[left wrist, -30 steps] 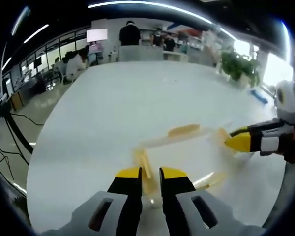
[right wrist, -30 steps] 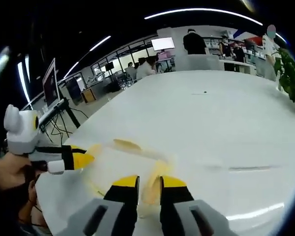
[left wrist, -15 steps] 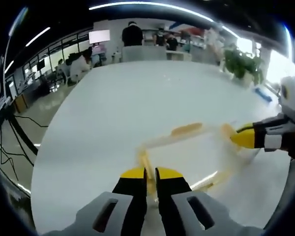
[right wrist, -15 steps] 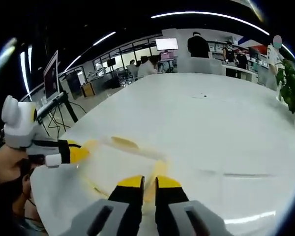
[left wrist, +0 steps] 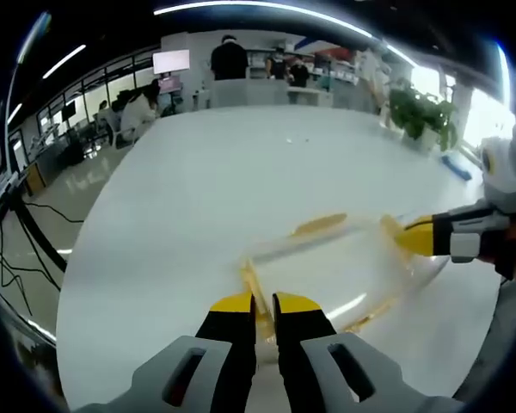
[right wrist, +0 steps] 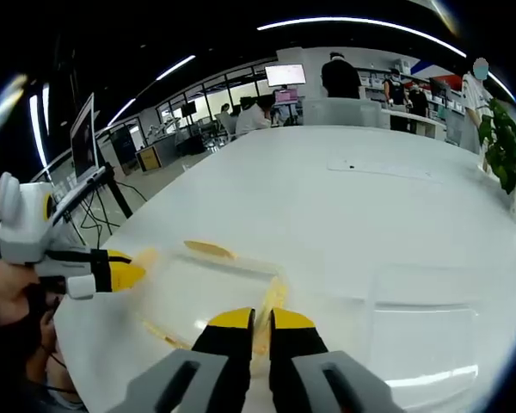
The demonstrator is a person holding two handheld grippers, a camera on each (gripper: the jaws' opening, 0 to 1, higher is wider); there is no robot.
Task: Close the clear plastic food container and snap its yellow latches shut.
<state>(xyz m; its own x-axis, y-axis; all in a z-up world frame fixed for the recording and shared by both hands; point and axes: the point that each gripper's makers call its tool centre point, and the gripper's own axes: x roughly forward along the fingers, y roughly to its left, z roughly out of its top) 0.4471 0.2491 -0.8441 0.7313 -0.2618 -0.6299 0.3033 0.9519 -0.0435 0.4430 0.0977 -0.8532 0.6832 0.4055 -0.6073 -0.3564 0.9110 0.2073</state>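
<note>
The clear container [left wrist: 327, 267] is motion-blurred; its latch [left wrist: 251, 288] sits partly hidden behind the left tongs [left wrist: 255, 303].

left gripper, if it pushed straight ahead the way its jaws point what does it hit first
The left gripper sits nearly shut at the yellow side latch of the clear plastic food container, so it would likely meet that latch first, then the container wall. Depth is hard to judge.

Opposed low close views, shared container [left wrist: 327, 267]
</note>
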